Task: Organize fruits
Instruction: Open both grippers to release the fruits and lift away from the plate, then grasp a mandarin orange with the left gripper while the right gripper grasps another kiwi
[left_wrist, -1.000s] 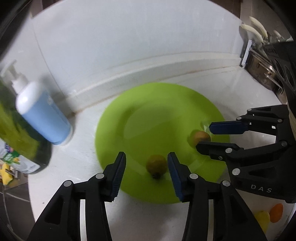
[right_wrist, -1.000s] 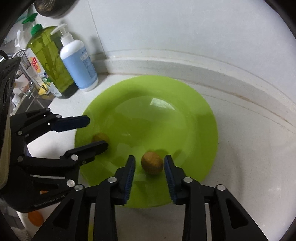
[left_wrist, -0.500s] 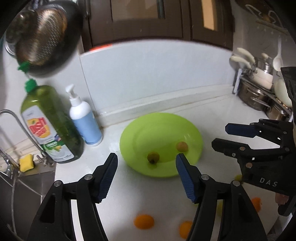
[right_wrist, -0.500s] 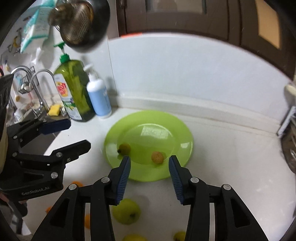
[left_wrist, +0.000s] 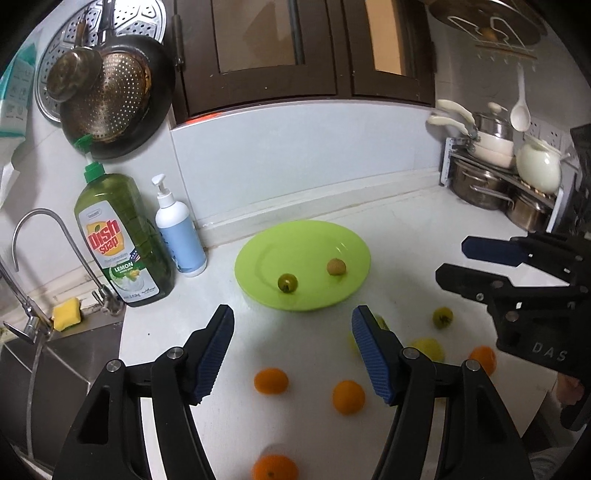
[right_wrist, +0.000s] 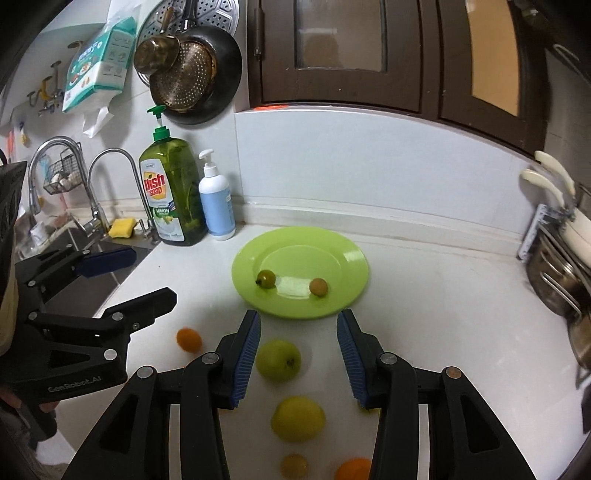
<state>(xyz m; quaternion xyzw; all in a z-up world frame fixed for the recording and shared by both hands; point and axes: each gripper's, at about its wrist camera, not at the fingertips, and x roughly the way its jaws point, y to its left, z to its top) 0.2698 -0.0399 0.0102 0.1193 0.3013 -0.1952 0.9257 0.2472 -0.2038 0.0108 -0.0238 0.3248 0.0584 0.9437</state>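
Fingers (left_wrist: 364, 341) of the left gripper (left_wrist: 291, 349) and of the right gripper (right_wrist: 297, 349) stand spread and empty, having just opened and drawn back from the plate (left_wrist: 258, 258). On it now lie a green fruit (left_wrist: 287, 283) and a brown fruit (left_wrist: 336, 266): two sorted. On the desk (left_wrist: 406, 236) wait the apple (right_wrist: 279, 360), lemon (right_wrist: 297, 418) and oranges (left_wrist: 270, 380), likely next.

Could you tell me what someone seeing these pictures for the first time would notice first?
The bright green plate on the white counter, near the back wall, catches the eye; it holds two small fruits, one greenish and one brownish. In front of it loose oranges and a green apple lie scattered. Both the left gripper and the right gripper stand open and empty.
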